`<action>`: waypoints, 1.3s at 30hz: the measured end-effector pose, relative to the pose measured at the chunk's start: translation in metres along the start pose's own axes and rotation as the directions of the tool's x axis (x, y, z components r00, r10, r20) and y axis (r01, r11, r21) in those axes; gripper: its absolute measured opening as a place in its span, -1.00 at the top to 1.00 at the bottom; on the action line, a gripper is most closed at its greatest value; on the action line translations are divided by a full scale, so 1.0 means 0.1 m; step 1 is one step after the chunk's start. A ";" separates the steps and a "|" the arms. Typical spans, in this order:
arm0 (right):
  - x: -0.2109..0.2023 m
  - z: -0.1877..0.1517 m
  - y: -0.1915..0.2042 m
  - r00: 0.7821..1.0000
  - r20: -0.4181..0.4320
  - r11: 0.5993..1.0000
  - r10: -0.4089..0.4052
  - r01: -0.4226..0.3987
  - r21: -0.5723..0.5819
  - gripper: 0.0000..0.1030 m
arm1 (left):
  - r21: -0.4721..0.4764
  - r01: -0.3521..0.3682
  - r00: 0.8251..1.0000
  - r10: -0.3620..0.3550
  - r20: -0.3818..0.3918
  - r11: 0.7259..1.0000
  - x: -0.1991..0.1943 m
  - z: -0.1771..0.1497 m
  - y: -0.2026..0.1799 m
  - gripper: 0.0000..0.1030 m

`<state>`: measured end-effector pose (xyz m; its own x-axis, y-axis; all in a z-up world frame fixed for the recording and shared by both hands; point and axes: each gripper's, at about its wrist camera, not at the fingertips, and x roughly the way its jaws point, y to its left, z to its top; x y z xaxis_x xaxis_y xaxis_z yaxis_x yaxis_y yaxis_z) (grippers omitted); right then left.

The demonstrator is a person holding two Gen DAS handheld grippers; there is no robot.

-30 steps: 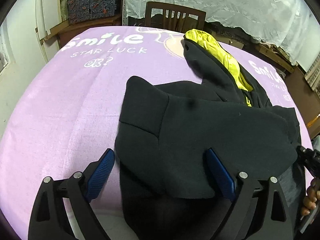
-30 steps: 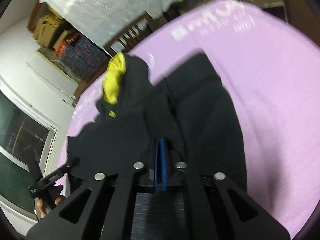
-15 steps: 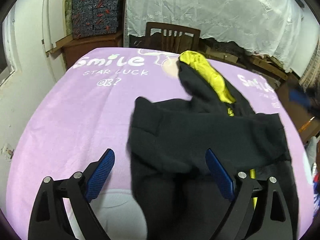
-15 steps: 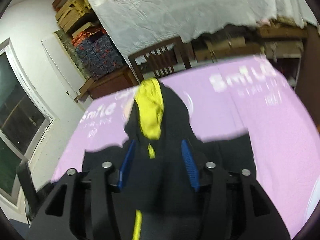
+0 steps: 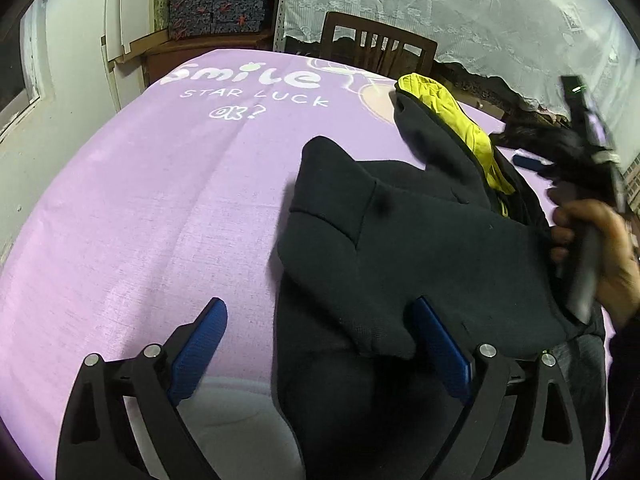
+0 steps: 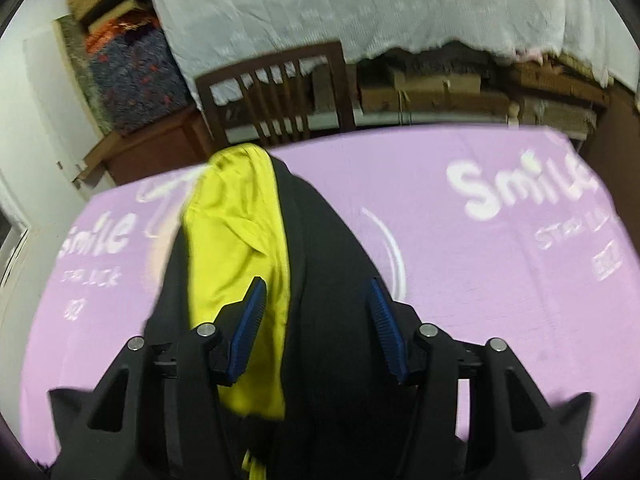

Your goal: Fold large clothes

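Black fleece hoodie [image 5: 420,248], yellow-lined hood [image 6: 236,240], lies rumpled on lilac woven cloth [image 5: 140,208]. Left gripper [image 5: 320,344] spread wide over hem, empty. Right gripper [image 6: 316,320] spread above hood, gripping nothing.

Dim indoor light, fisheye-warped edges, right view motion-blurred.

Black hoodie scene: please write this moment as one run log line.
black hoodie sleeve folded over body | hood yellow lining up | left tool open | right tool open over hood | purple cloth
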<state>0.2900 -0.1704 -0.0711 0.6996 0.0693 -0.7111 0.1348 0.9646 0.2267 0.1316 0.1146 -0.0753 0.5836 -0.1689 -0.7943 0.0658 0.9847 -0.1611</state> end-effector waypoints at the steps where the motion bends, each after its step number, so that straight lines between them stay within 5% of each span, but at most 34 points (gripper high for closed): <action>1: 0.07 0.01 -0.01 1.000 -0.010 1.000 -0.004 0.004 0.008 -0.02 | 0.000 -0.001 1.000 0.001 0.000 1.000 0.00 0.00 0.00 -0.85; 2: 0.15 0.03 -0.03 1.000 -0.018 1.000 0.003 -0.003 0.019 -0.07 | 0.001 -0.004 1.000 0.004 0.000 1.000 0.00 0.00 -0.01 -0.85; 4: 0.23 0.08 -0.05 0.998 -0.025 0.998 0.049 -0.048 0.041 -0.50 | 0.001 -0.003 1.000 0.003 0.000 1.000 0.00 0.00 0.00 -0.85; 7: 0.37 0.14 -0.02 0.997 -0.058 0.998 0.054 -0.052 0.036 -0.50 | 0.001 -0.003 1.000 0.003 0.001 1.000 0.00 0.00 0.00 -0.86; 8: 0.39 0.15 0.00 0.996 -0.067 0.998 0.052 -0.050 0.034 -0.45 | 0.001 -0.003 1.000 0.003 0.000 1.000 0.00 0.00 0.00 -0.86; 9: 0.40 0.15 0.00 0.997 -0.068 0.998 0.047 -0.045 0.031 -0.05 | 0.001 -0.003 1.000 0.003 0.000 1.000 0.00 0.00 0.00 -0.86; 10: 0.39 0.16 0.01 0.997 -0.063 0.999 0.042 -0.040 0.029 0.60 | 0.001 -0.003 1.000 0.003 0.000 1.000 0.00 0.00 0.00 -0.86; 12: 0.36 0.17 -0.02 0.997 -0.052 0.998 0.063 -0.062 0.030 0.77 | 0.001 -0.002 1.000 0.002 0.000 1.000 0.00 0.00 0.00 -0.86; 16: 0.02 0.15 -0.04 0.982 0.058 0.984 0.177 -0.177 -0.004 0.79 | 0.001 0.001 1.000 -0.001 0.000 1.000 -0.01 0.00 0.00 -0.86; 19: -0.64 -0.04 0.01 0.933 0.189 0.948 0.305 -0.278 -0.157 0.79 | -0.001 0.009 1.000 -0.009 0.001 1.000 -0.01 0.00 0.01 -0.85; 22: -1.18 -0.44 0.05 0.916 0.229 0.911 0.328 -0.244 -0.331 0.79 | -0.006 0.016 1.000 -0.016 0.003 1.000 -0.01 0.00 0.02 -0.85; 27: -1.47 -1.51 -0.01 0.969 0.034 0.819 0.245 -0.188 -0.542 0.76 | -0.013 0.018 1.000 -0.018 0.006 1.000 -0.01 0.01 0.03 -0.85; 29: -1.50 -1.72 -0.16 0.980 -0.027 0.842 0.200 -0.185 -0.507 0.72 | -0.015 0.016 1.000 -0.016 0.007 1.000 -0.01 0.01 0.03 -0.85; 30: -1.63 -1.73 -0.26 0.974 -0.001 0.868 0.226 -0.202 -0.453 0.49 | -0.019 0.015 1.000 -0.015 0.007 1.000 -0.01 0.01 0.04 -0.85; 31: -1.76 -1.72 -0.37 0.963 0.035 0.890 0.268 -0.234 -0.391 0.04 | -0.021 0.018 1.000 -0.017 0.008 1.000 -0.01 0.01 0.05 -0.85; 33: -2.00 -1.67 -0.59 0.938 0.077 0.918 0.339 -0.312 -0.243 -0.26 | -0.023 0.018 1.000 -0.018 0.009 1.000 -0.02 0.00 0.06 -0.85; 39: -2.24 -1.64 -0.69 0.878 0.081 0.881 0.472 -0.470 -0.049 -0.26 | -0.032 0.025 1.000 -0.025 0.010 0.999 -0.04 -0.01 0.10 -0.85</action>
<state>0.0092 -0.2112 -0.0369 0.7348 0.4958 -0.4630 -0.2443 0.8301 0.5012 0.1286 0.1251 -0.0743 0.5900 -0.1931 -0.7840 0.0548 0.9783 -0.1997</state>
